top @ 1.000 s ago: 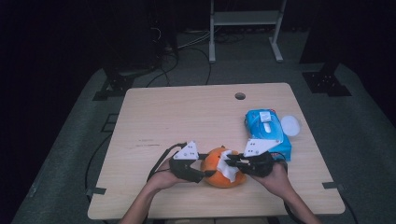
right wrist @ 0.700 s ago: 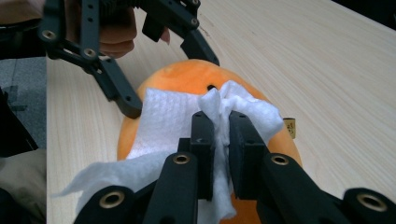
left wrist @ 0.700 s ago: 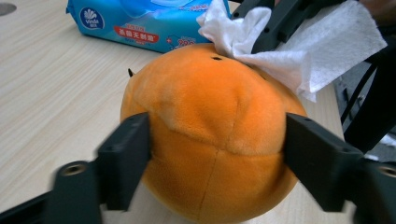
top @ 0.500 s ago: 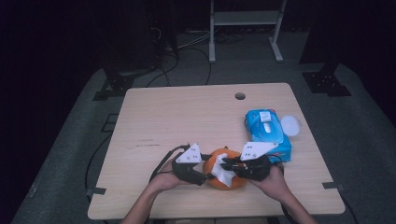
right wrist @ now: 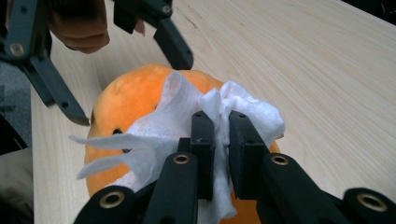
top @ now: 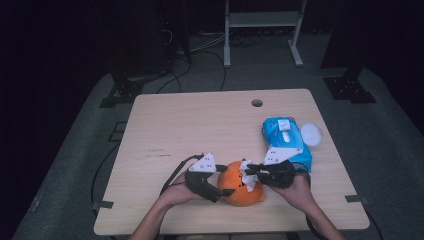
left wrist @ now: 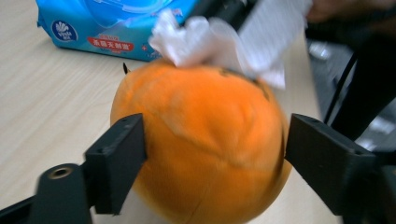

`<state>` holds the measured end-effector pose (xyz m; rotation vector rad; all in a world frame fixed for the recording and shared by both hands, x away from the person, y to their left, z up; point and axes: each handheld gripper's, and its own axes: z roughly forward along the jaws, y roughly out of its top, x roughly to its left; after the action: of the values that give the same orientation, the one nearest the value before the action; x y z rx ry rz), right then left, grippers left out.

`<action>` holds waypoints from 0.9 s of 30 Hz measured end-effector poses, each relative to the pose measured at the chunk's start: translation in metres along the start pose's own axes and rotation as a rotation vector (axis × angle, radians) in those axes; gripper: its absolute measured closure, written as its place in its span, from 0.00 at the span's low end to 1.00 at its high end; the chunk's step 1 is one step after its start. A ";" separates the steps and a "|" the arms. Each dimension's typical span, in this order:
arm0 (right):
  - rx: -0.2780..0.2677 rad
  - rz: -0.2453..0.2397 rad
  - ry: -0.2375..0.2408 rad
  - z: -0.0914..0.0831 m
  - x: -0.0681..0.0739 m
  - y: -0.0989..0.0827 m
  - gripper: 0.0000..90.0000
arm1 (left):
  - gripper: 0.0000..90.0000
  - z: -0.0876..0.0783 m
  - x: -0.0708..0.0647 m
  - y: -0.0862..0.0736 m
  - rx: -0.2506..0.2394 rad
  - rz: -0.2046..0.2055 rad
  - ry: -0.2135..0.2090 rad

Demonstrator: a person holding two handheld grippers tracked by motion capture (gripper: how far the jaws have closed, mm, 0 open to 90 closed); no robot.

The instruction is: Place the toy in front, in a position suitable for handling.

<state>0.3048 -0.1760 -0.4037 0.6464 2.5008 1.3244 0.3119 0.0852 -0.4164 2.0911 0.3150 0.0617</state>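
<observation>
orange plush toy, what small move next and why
Probably close the left tongs back onto the orange plush toy: they have just been opening and now stand off its sides, while the right tongs press a white wipe on top.

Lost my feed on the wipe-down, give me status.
Right gripper shut on white wipe, pressed to orange plush ball. Left gripper jaws just opened, astride the ball, pads off. Blue wipe pack behind, clear.

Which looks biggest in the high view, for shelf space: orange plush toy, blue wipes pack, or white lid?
1. blue wipes pack, though a hand hides part
2. orange plush toy, close behind
3. white lid
</observation>
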 end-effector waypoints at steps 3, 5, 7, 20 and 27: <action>0.008 -0.011 0.017 -0.001 0.003 0.000 0.89 | 0.23 0.000 0.001 0.001 0.018 -0.024 0.006; 0.021 -0.021 0.028 -0.003 0.006 0.001 0.89 | 0.29 0.002 -0.001 -0.002 0.028 0.001 -0.003; 0.031 -0.040 0.027 -0.005 0.010 0.003 0.89 | 0.35 0.002 -0.004 -0.001 0.038 0.035 0.003; -0.002 -0.082 0.075 -0.001 0.021 0.017 0.89 | 0.42 0.004 -0.021 0.003 0.098 0.231 0.019; 0.023 -0.039 0.042 -0.005 0.007 0.005 0.89 | 0.22 0.006 -0.013 0.007 0.071 0.076 0.038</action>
<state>0.2985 -0.1738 -0.3974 0.5779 2.5518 1.3110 0.3022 0.0736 -0.4127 2.1745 0.2636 0.1377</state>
